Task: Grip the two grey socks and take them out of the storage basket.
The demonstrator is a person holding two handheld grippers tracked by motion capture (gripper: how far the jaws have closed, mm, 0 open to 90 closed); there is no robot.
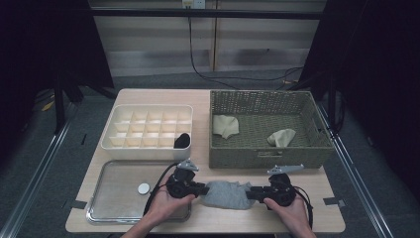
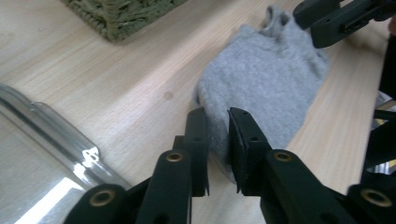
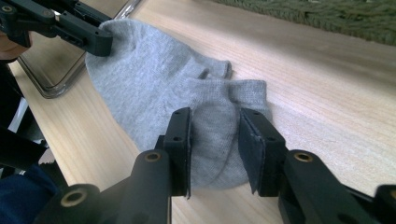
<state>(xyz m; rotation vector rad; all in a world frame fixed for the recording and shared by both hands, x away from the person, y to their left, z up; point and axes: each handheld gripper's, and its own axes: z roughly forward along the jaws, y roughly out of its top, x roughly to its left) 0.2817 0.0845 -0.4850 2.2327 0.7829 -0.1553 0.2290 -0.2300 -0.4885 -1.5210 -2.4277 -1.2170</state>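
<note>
- Grey sock [image 1: 227, 194] lay on the table [image 1: 148, 96], between tray [image 1: 114, 210] and wicker basket [image 1: 262, 156].
- Left gripper [image 2: 217, 116]: jaws pinched one end of the sock.
- Right gripper [image 3: 215, 126]: jaws straddled the other end, slightly apart, not pressing.

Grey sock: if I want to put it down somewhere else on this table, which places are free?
Most of the clear tray is bare beside the white disc. The basket floor is free between two cream socks. The organizer cells are free except the black sock's. It is crowded around the grey sock.
</note>
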